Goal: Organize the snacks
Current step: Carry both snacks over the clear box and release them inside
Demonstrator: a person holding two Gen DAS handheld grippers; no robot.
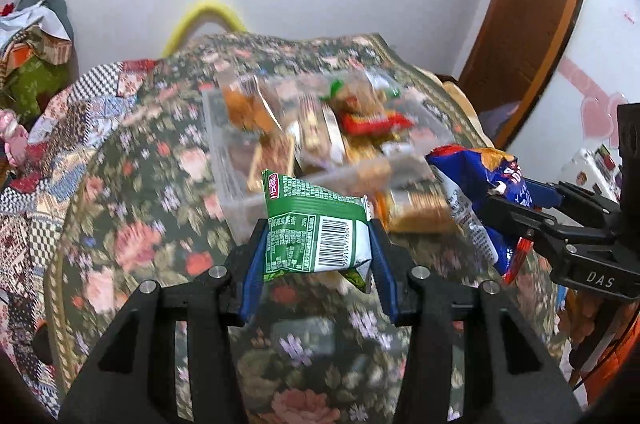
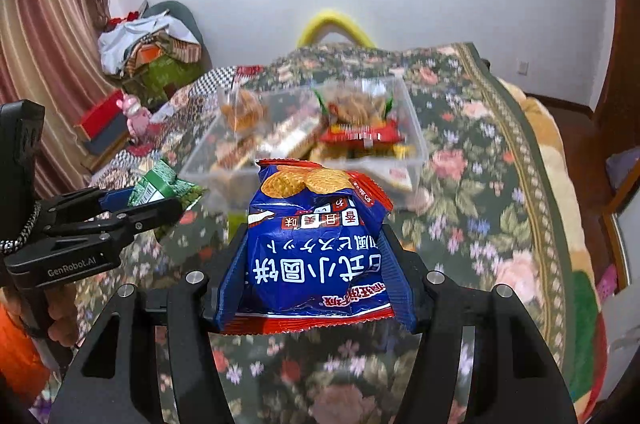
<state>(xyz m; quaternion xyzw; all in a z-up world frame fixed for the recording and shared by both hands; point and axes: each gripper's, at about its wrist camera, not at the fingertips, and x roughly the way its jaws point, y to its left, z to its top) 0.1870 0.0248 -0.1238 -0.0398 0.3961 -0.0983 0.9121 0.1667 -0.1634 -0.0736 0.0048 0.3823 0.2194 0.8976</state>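
My left gripper [image 1: 318, 244] is shut on a green snack packet [image 1: 316, 224] with a barcode, held above the floral cloth in front of a clear plastic box [image 1: 240, 200] filled with several snacks. My right gripper [image 2: 316, 256] is shut on a blue and red biscuit bag [image 2: 316, 244], also held just short of the same clear plastic box [image 2: 416, 160]. In the left wrist view the blue and red biscuit bag [image 1: 480, 192] and right gripper [image 1: 516, 212] show at the right. In the right wrist view the green snack packet [image 2: 164, 186] and left gripper [image 2: 168, 200] show at the left.
A floral cloth [image 1: 132, 224] covers the table, with a patchwork cloth [image 1: 60, 128] to the left. A yellow chair back [image 2: 336, 24] stands behind the table. Piled clothes and boxes [image 2: 148, 56] lie at the far left, a wooden door frame [image 1: 532, 4] at right.
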